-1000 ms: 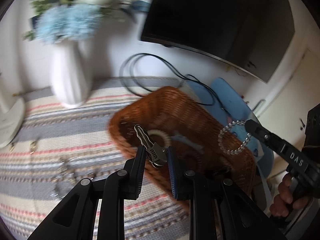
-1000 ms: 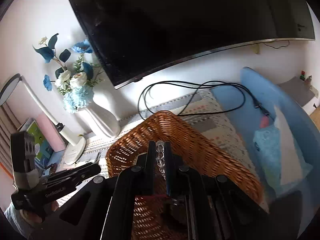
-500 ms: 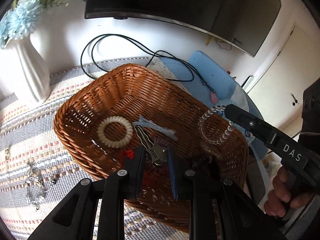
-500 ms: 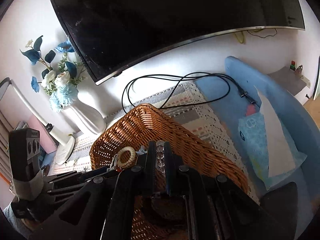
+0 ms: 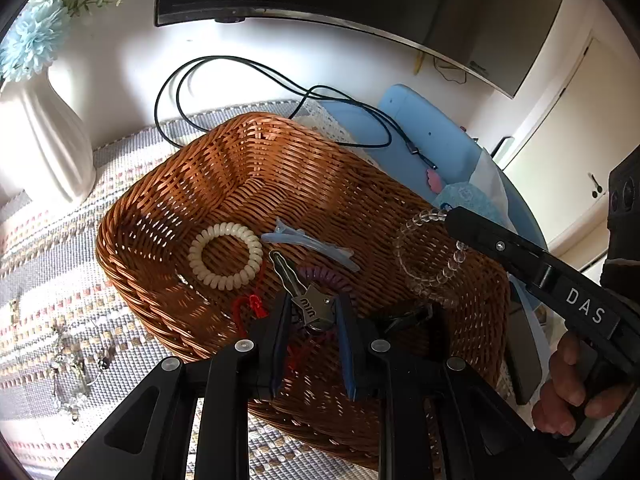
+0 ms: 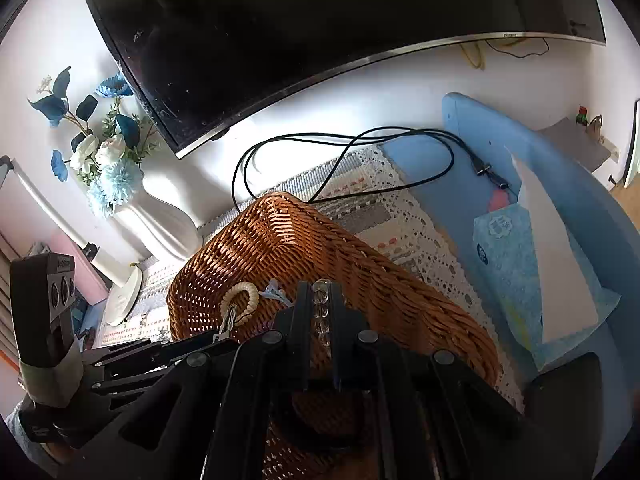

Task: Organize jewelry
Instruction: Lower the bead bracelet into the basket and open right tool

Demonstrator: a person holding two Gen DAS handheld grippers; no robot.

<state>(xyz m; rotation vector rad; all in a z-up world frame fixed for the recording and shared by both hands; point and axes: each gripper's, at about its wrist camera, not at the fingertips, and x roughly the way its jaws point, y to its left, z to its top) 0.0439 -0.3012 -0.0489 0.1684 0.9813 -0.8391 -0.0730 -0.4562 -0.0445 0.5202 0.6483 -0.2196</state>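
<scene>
1. Hovering over the wicker basket (image 5: 168,216), the left gripper (image 5: 311,312) is clamped on a metal hair clip (image 5: 308,304), whose long end points down toward the basket floor.
2. Beside it, the right gripper (image 5: 448,216) pinches a clear bead bracelet (image 5: 424,264), which hangs as a loop above the basket's right side.
3. Already lying inside are a cream coil hair tie (image 5: 226,256), a pale blue clip (image 5: 308,242), a purple coil and a red cord.
4. Risk, as I judge it: the bracelet hangs close to the right wall, so a release there could drape it over the rim or drop it outside.
5. Risk: the clip's jaw might snag the red cord (image 5: 250,306) or the coil below when let go.
6. Only the left wrist view shows the basket floor and the loose pieces on the striped mat (image 5: 48,280).
7. Only the right wrist view shows the beads (image 6: 322,312) seated between its pads, and the lamp base (image 6: 122,298).
</scene>
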